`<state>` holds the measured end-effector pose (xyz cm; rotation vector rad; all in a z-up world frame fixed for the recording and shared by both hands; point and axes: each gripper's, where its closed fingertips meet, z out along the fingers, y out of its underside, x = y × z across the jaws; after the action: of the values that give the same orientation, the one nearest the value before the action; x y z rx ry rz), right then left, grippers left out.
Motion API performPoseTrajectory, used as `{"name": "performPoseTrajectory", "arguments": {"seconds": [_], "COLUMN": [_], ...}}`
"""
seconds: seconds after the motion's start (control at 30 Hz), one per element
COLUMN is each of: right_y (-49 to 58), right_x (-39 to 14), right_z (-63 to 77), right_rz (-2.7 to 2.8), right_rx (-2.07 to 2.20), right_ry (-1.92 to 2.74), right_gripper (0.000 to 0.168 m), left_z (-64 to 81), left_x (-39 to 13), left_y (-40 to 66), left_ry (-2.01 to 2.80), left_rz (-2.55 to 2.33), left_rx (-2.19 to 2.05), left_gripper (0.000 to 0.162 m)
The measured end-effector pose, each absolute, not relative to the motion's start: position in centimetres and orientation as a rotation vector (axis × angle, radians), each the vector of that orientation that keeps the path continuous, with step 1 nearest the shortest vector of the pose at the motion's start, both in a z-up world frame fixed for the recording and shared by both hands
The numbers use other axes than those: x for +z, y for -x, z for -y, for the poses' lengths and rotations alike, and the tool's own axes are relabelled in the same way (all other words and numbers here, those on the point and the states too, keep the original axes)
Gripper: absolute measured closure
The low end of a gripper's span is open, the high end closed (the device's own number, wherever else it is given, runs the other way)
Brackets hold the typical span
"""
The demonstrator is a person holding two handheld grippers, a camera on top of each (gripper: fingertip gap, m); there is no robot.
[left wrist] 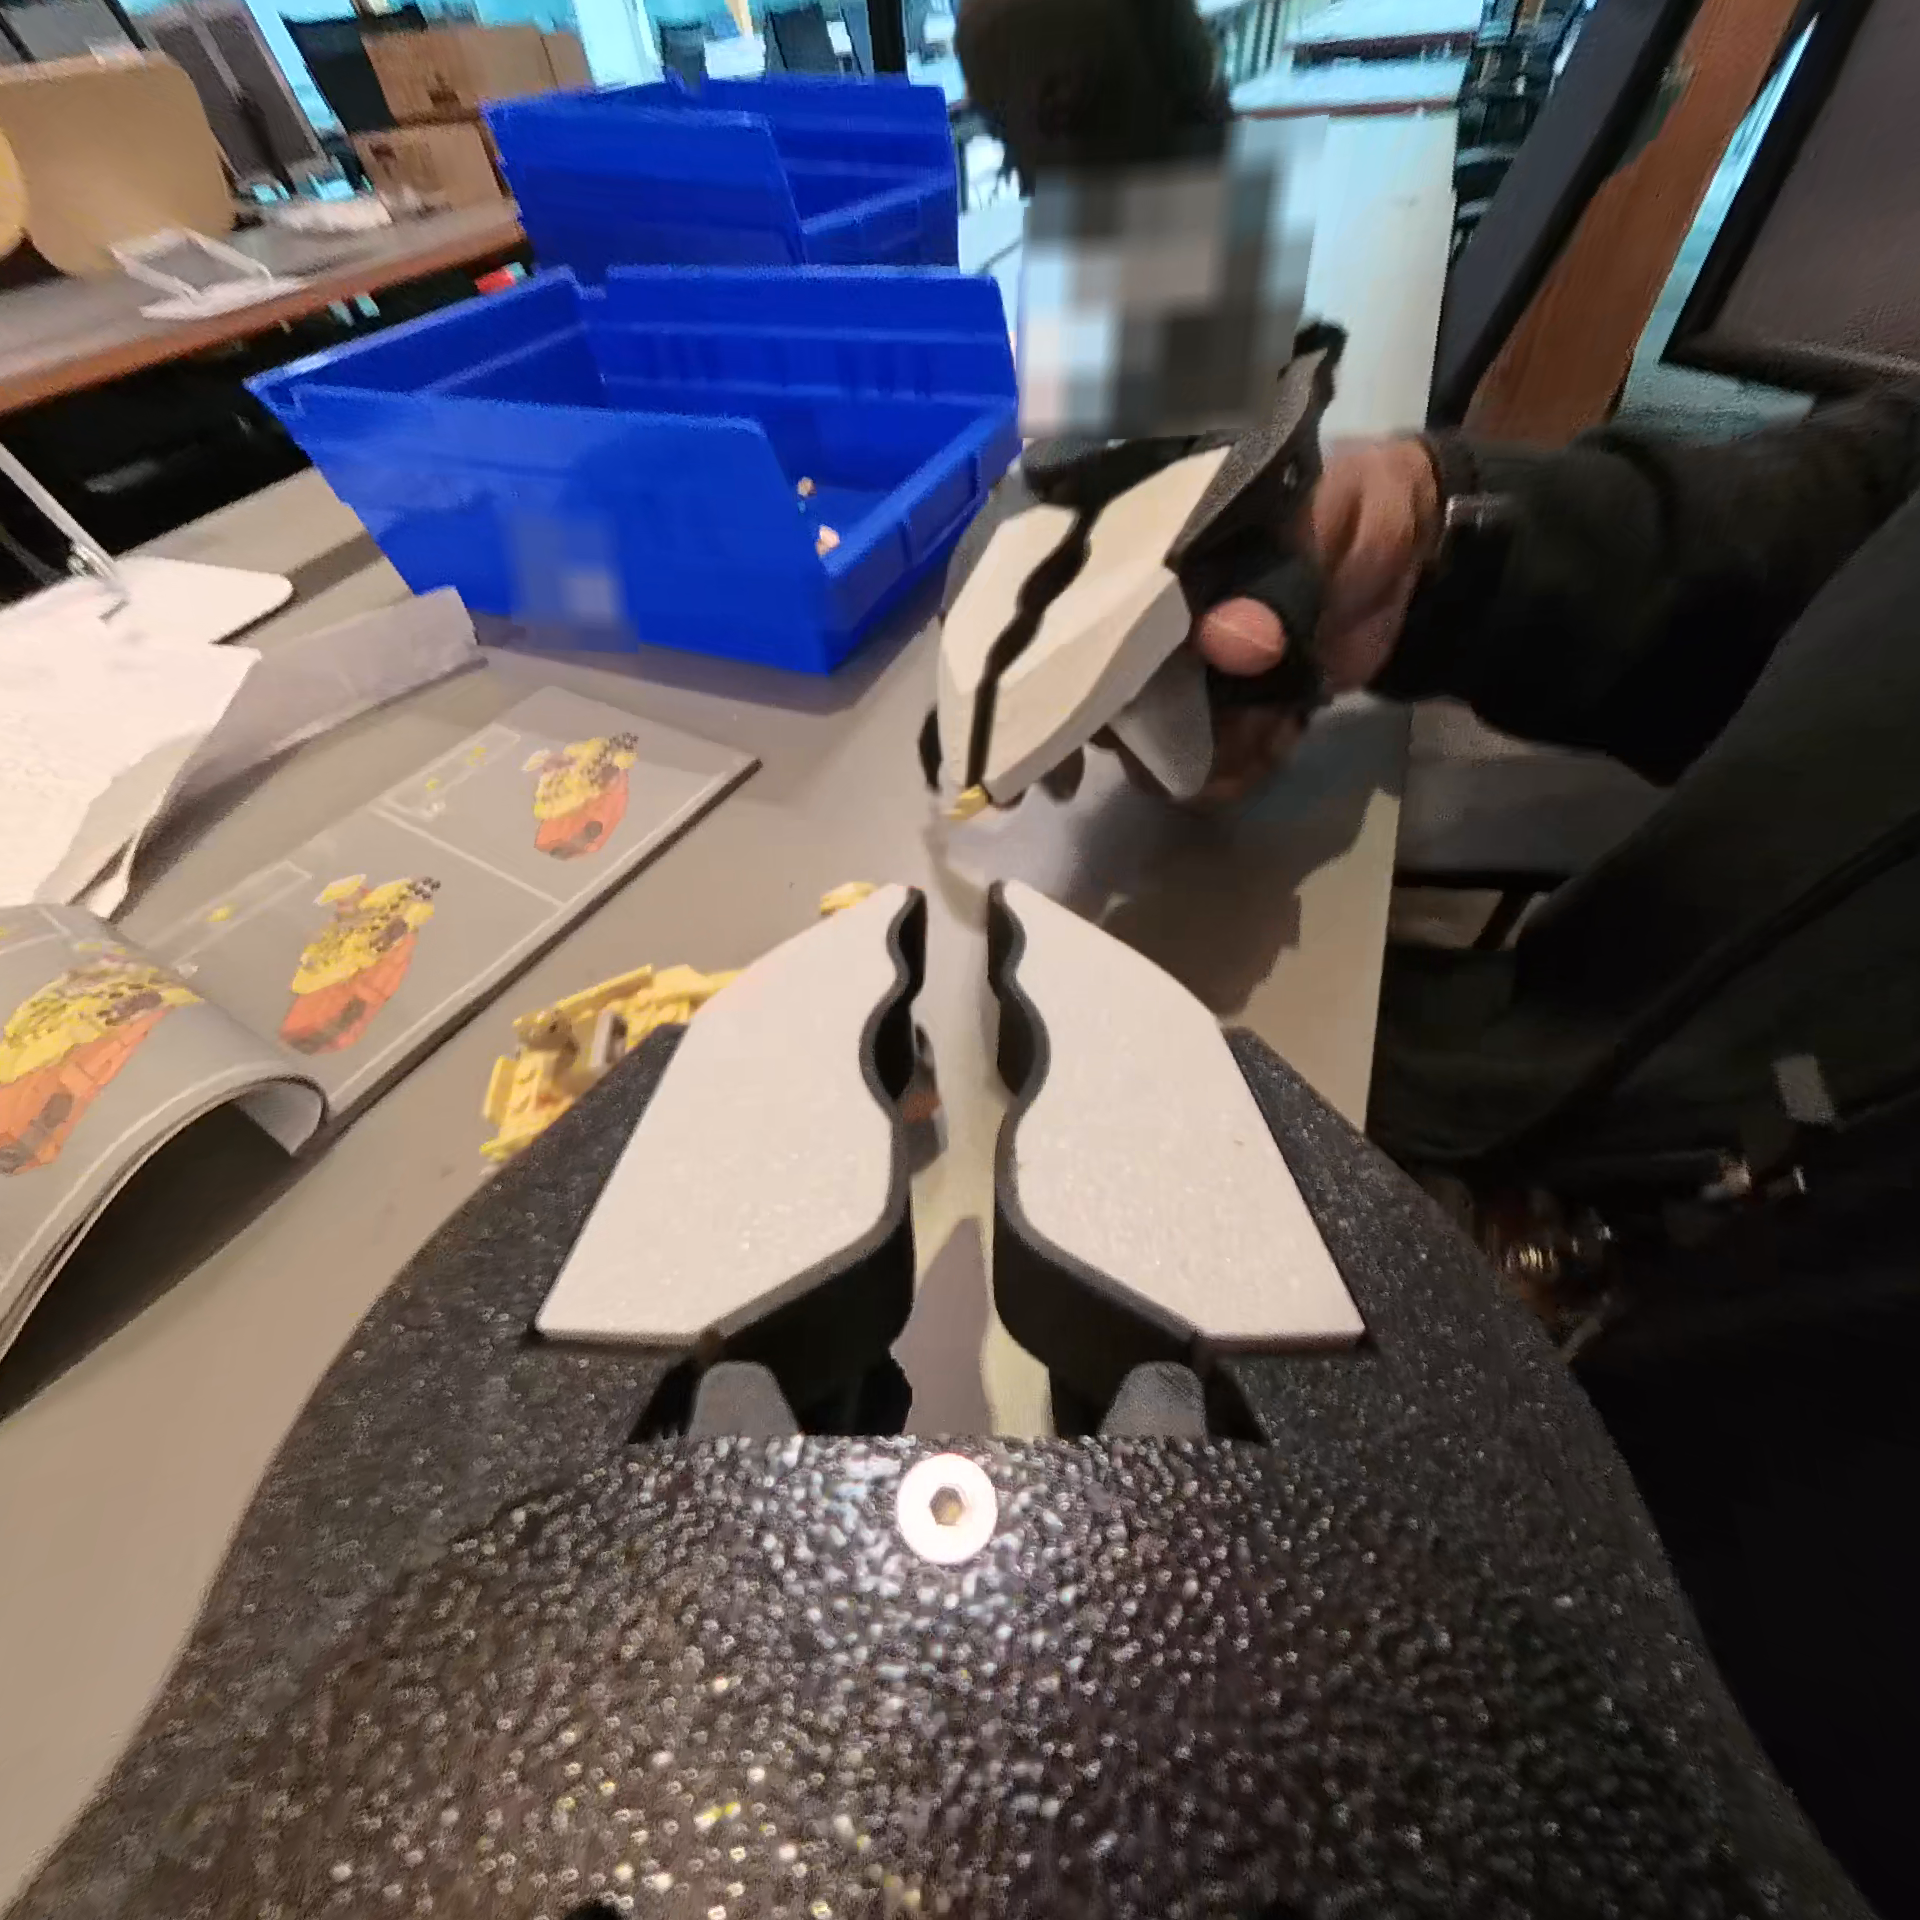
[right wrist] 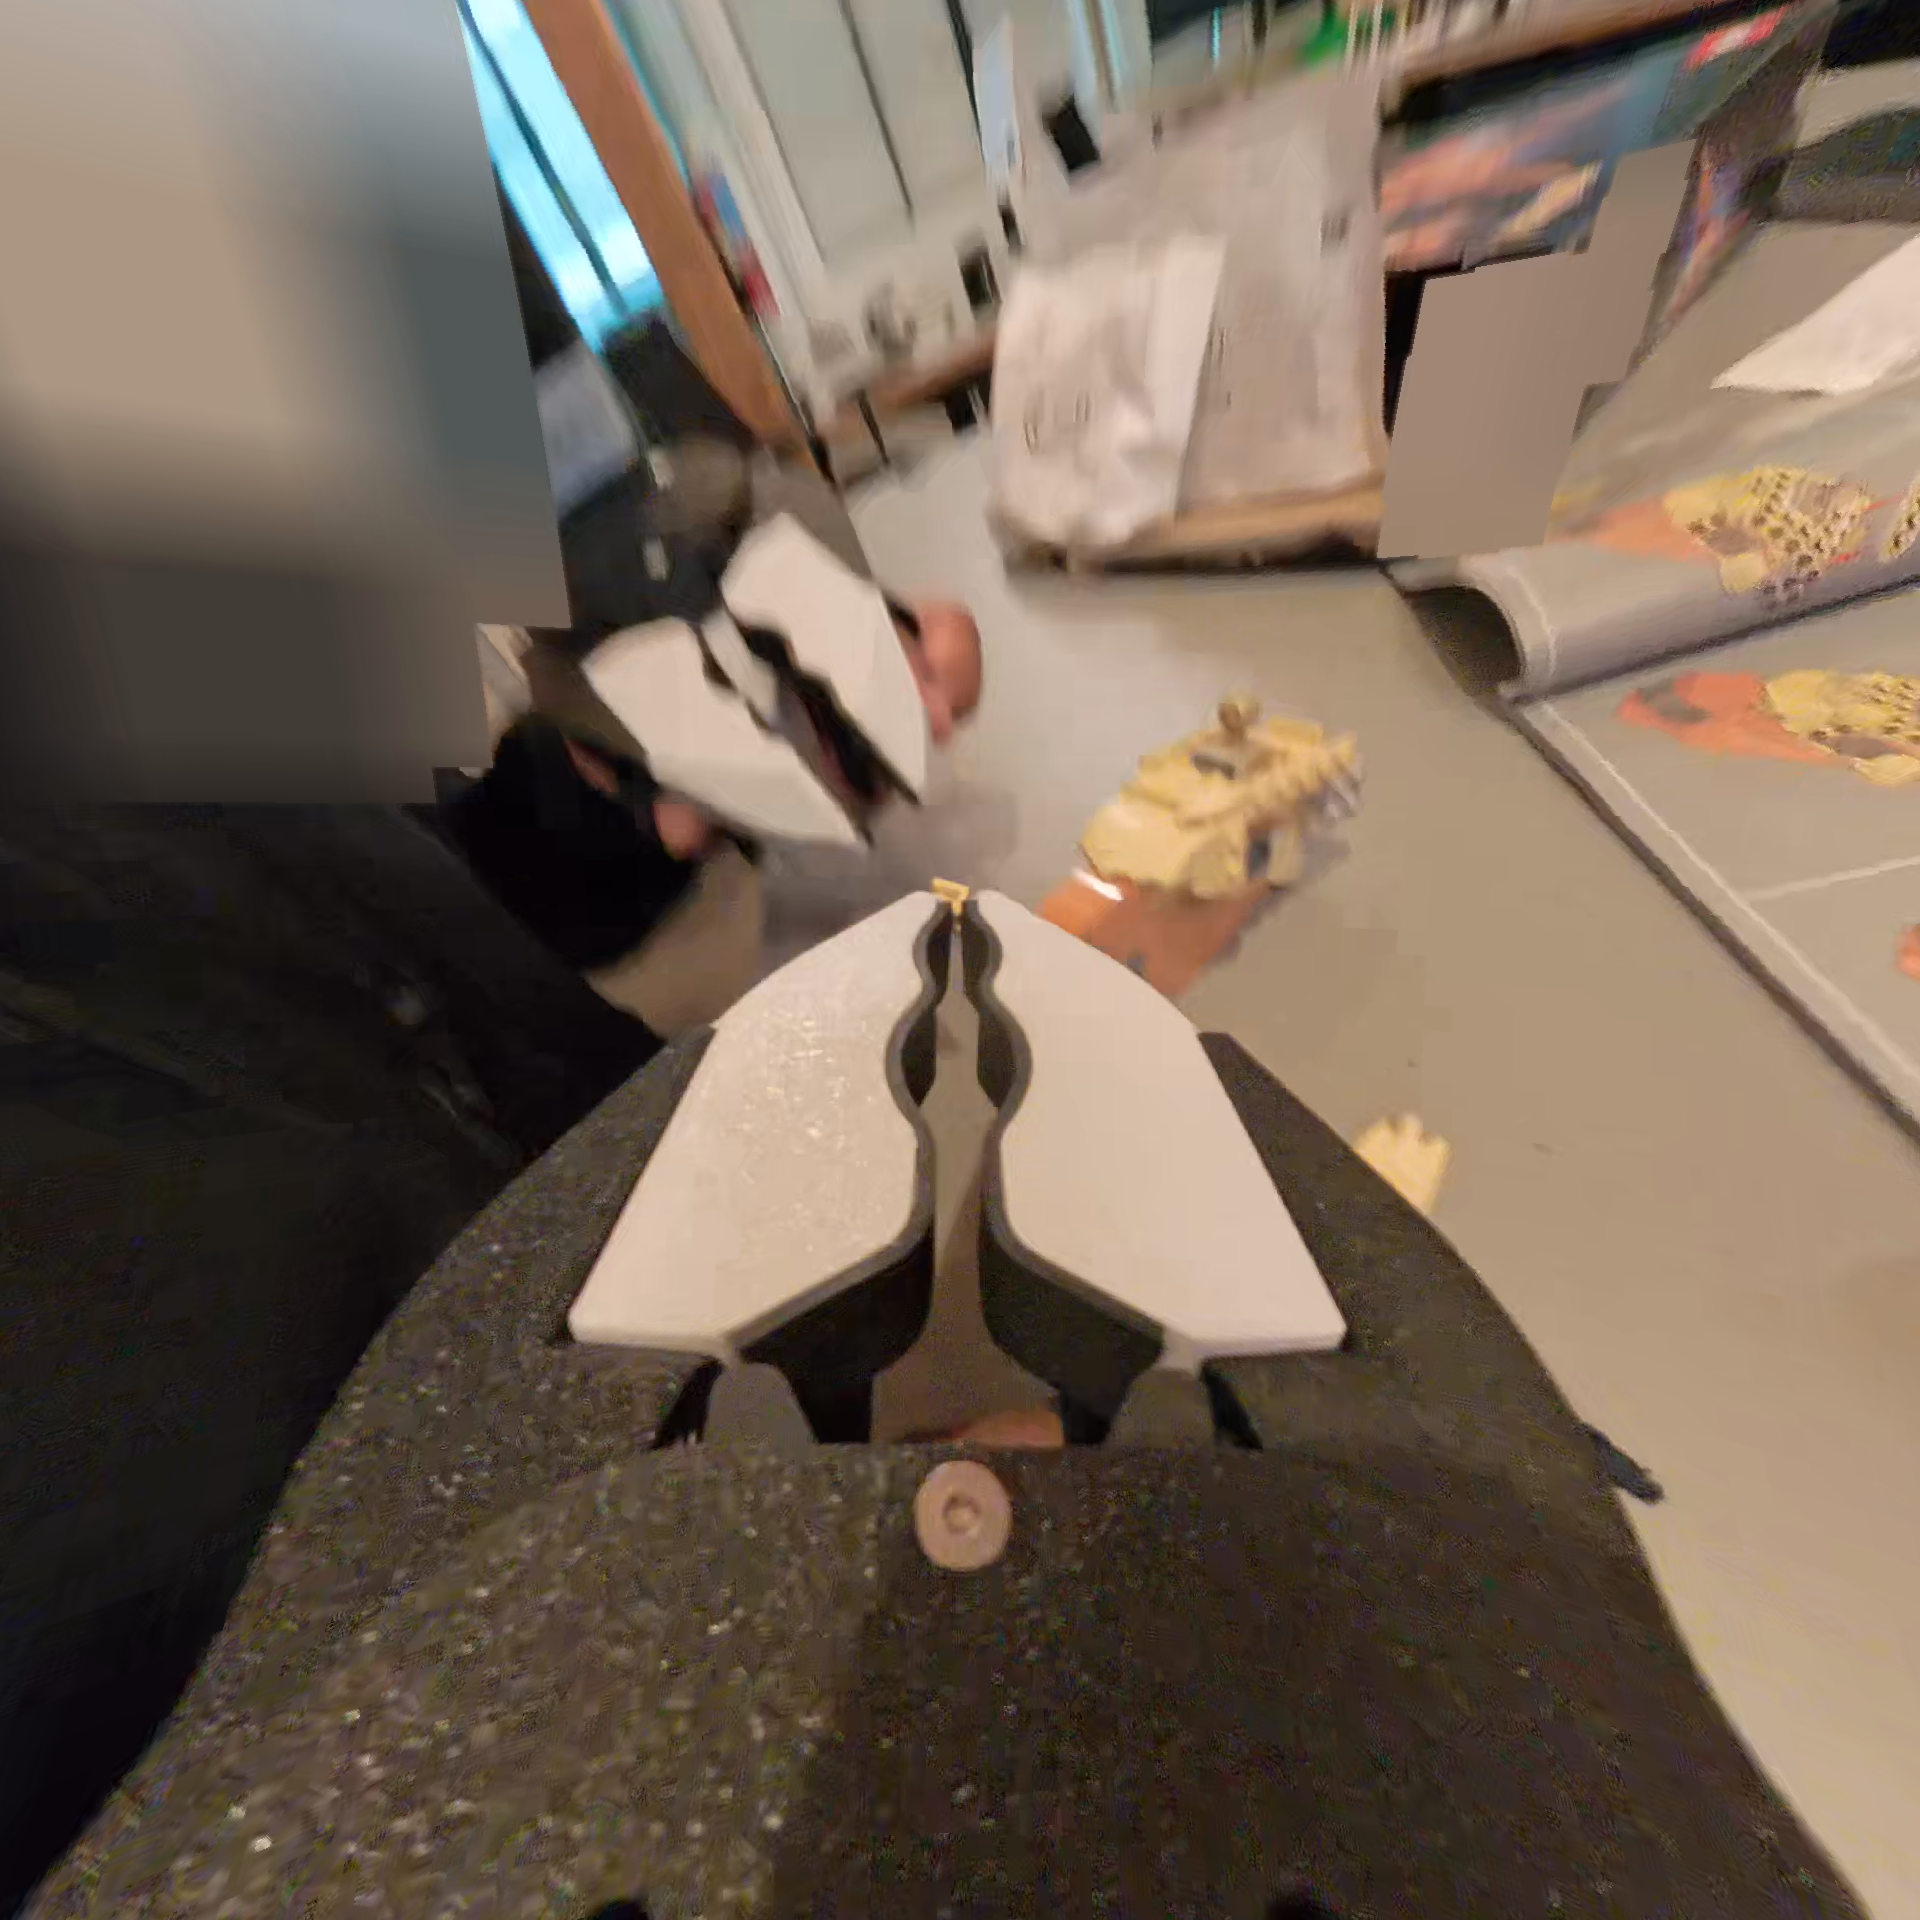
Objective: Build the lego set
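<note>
Left wrist view: left gripper (left wrist: pixel 954 904) hovering above the grey table (left wrist: pixel 727 831), jaws parted with a clear gap and nothing between them, probably kept free to steady the model. Just below and left of it, the yellow model (left wrist: pixel 582 1039), half hidden behind the gripper body. Ahead, right gripper (left wrist: pixel 961 795) pointing down toward the table, pinching a small yellow piece (left wrist: pixel 971 800) at the very tips, likely so its underside stays free to press on. Open instruction booklet (left wrist: pixel 436 862) flat at left, within reading reach. 2 blue bins (left wrist: pixel 665 499) behind it, the near one holding a few small pieces.

Right wrist view: right gripper (right wrist: pixel 954 914) nearly shut on the small yellow piece (right wrist: pixel 951 891), only a sliver showing past the tips. Yellow model (right wrist: pixel 1226 810) sitting on an orange base on the table (right wrist: pixel 1455 1039), ahead and to the right, apart from the gripper. 1 loose yellow bit (right wrist: pixel 1408 1148) nearer, beside the gripper body. Left gripper (right wrist: pixel 821 748) across the way, jaws apart. Booklet (right wrist: pixel 1714 644) at right edge. Beyond, blurred: a white bag (right wrist: pixel 1122 416), boxes, shelving, a workshop-like room.
</note>
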<state>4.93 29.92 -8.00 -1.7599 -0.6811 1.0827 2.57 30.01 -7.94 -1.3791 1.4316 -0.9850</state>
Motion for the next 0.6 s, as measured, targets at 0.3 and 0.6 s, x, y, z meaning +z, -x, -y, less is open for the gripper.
{"name": "performPoseTrajectory", "arguments": {"seconds": [0.3, 0.6], "right_y": [-4.2, -4.0], "right_x": [-6.4, -4.9], "right_z": [-30.6, -30.1], "right_rz": [0.397, 0.244], "right_rx": [1.339, 1.662], "right_ry": [1.696, 1.549], "right_gripper": [0.167, 0.167], "left_z": [-31.1, -30.4], "left_x": [-8.1, -6.1], "left_y": [-4.4, -4.3], "left_ry": [1.406, 1.164], "left_rz": [-1.275, -1.284], "left_rx": [-0.958, -0.984], "left_gripper": [0.146, 0.147]}}
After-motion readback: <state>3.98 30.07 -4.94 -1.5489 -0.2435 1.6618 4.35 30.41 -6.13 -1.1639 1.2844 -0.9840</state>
